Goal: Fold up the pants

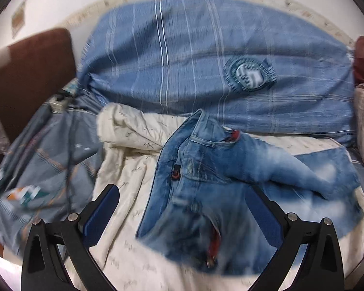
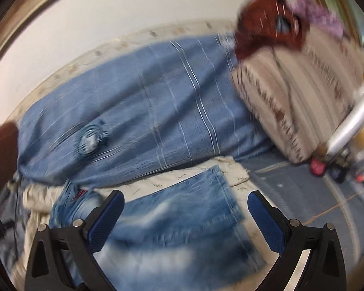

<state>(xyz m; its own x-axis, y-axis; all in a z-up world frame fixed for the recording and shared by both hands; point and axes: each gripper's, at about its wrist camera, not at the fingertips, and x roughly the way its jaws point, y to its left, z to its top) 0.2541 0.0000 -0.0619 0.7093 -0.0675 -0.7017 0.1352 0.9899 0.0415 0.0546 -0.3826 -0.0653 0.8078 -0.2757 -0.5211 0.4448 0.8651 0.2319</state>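
Faded blue jeans (image 1: 220, 177) lie crumpled on a cream sheet (image 1: 128, 169) on the bed, waistband toward the left, legs folded to the right. My left gripper (image 1: 184, 194) is open just above the waist part, fingers (image 1: 102, 211) wide apart and empty. In the right wrist view the leg ends (image 2: 182, 213) lie flat under my right gripper (image 2: 185, 198), which is open and empty. The waist (image 2: 72, 201) shows at the left there. Both views are blurred.
A large blue striped pillow (image 1: 194, 55) lies behind the jeans, also in the right wrist view (image 2: 138, 111). A brown cushion (image 1: 29, 72) is at left, a grey patterned cover (image 1: 43, 157) beside it. A beige striped cushion (image 2: 296, 92) and a metal rail (image 2: 351, 121) stand at right.
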